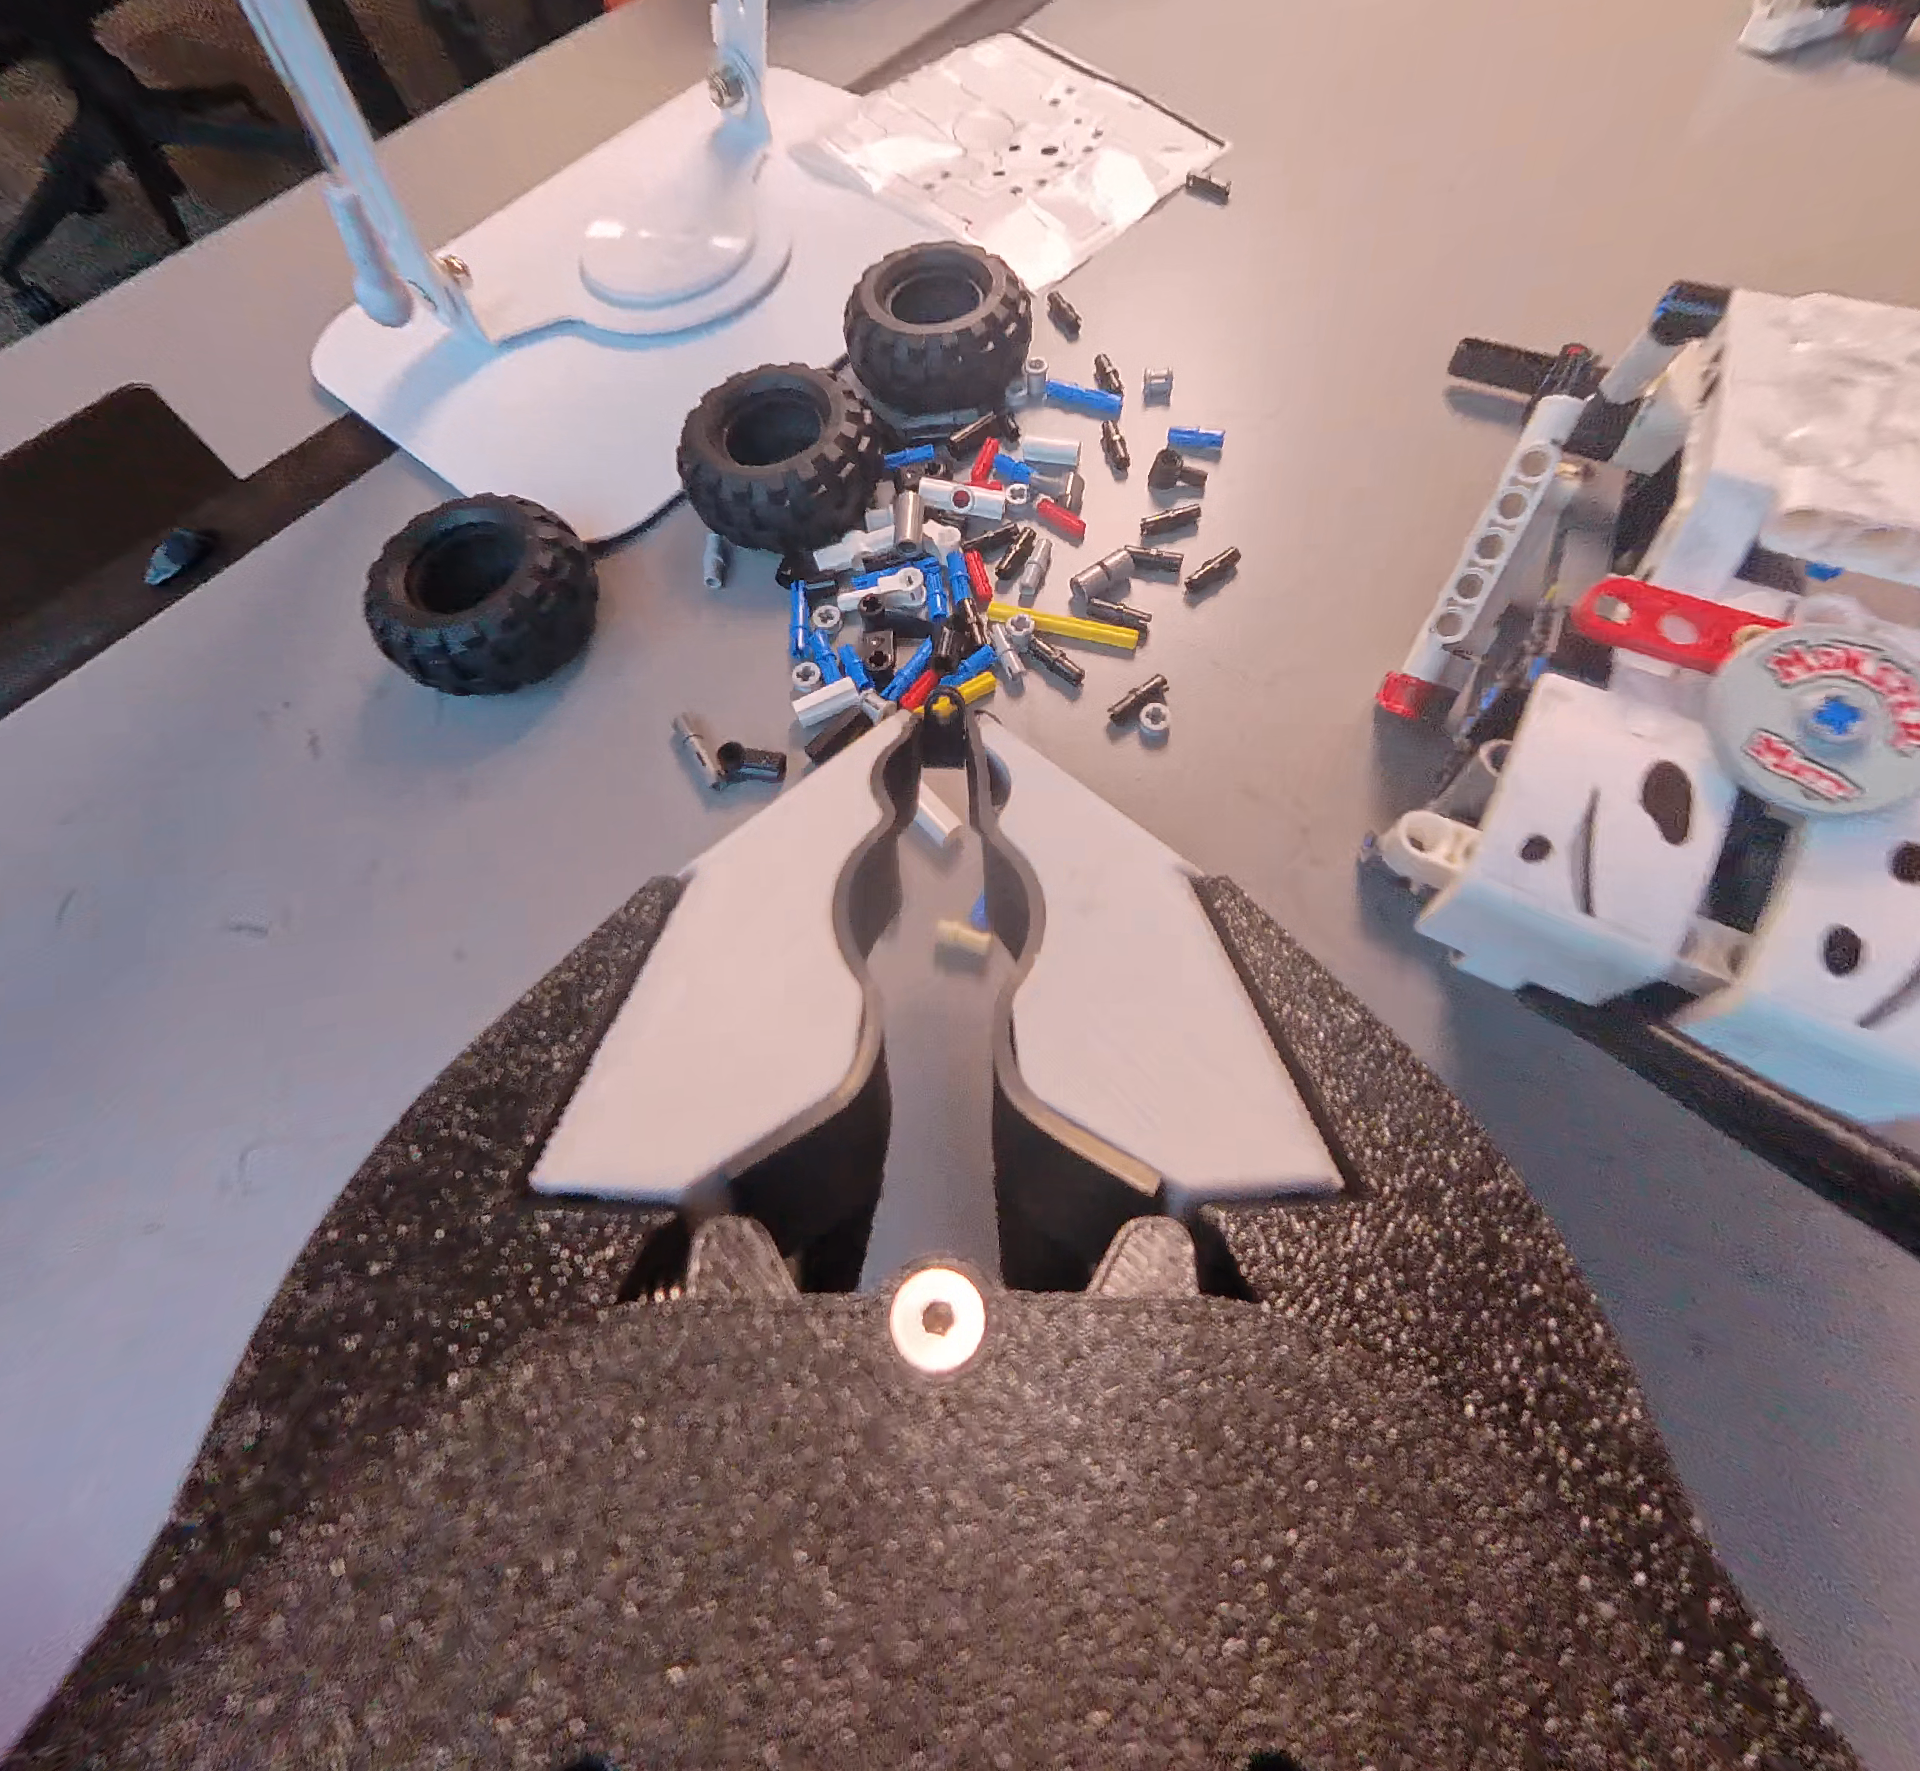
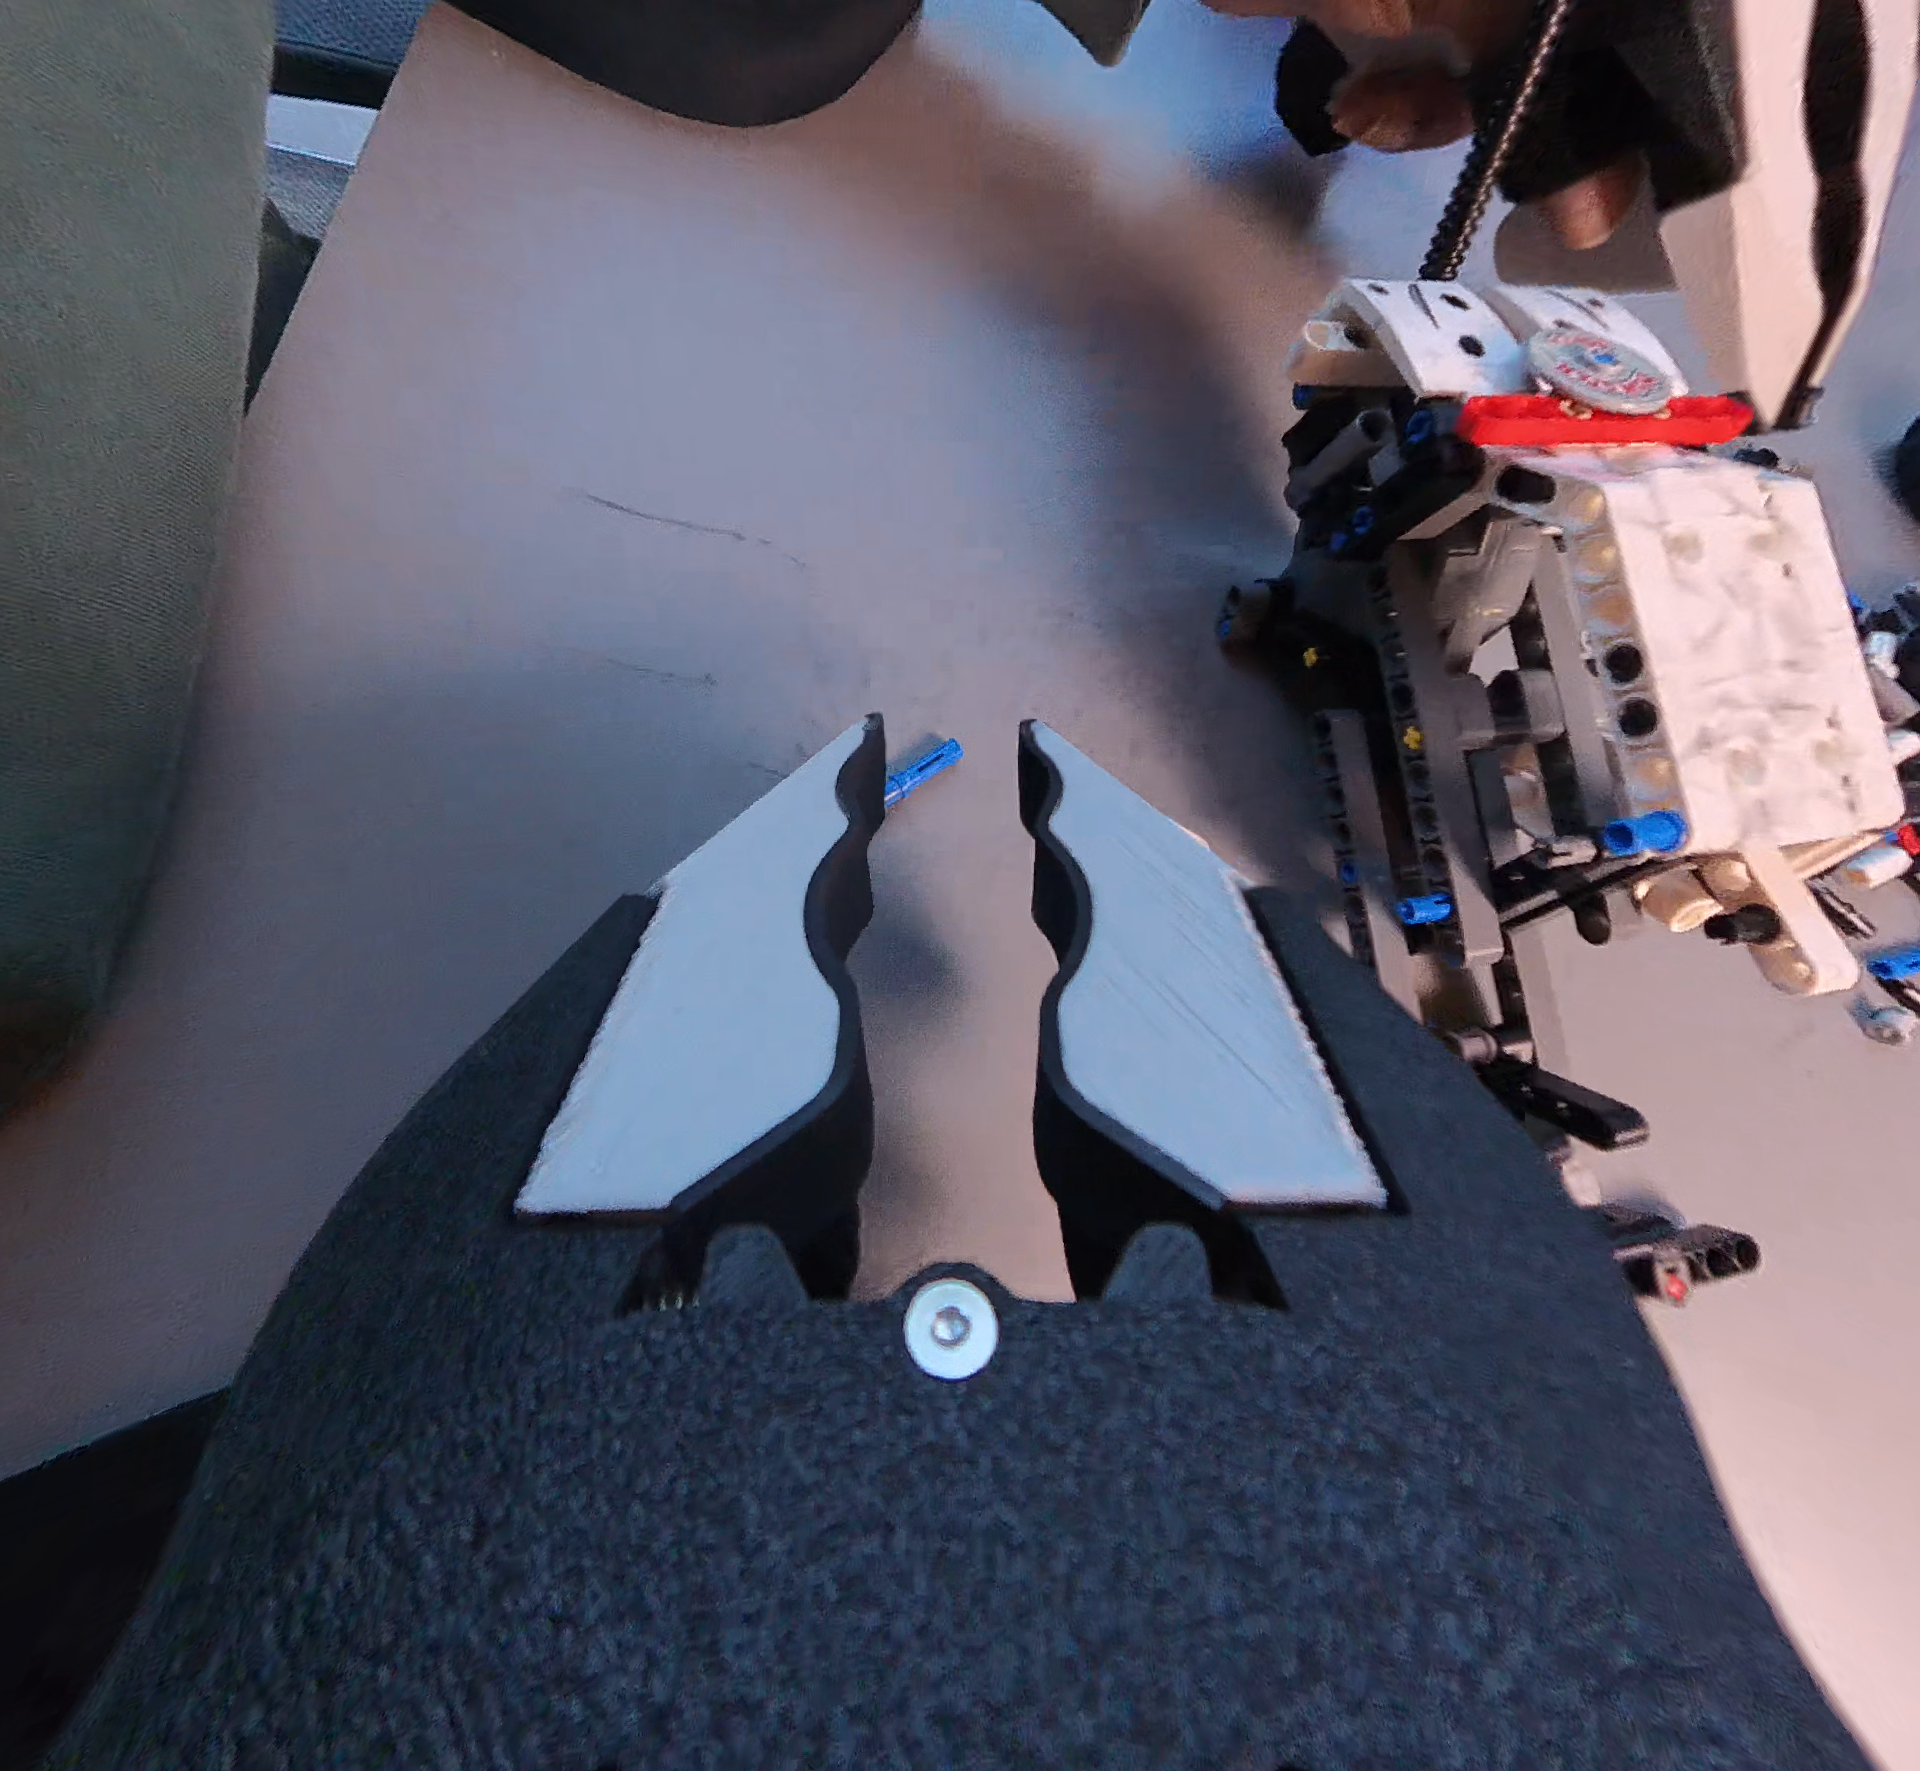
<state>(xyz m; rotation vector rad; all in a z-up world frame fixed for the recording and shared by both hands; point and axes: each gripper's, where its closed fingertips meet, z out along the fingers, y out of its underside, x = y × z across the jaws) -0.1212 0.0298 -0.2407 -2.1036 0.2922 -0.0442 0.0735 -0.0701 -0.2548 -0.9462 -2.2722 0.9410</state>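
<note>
Left gripper, tips nearly closed, maybe pinching a small black piece at edge of pin pile w/ tires beyond; right gripper released, blue pin btwn tips, toy truck to the right.

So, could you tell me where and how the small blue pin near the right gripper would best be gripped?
The blue pin lies flat on the table, just ahead of the open right gripper, nearer its left fingertip. I would probably pinch its slim shaft across the middle, from above, with the jaws turned square to its slanting length.
</note>
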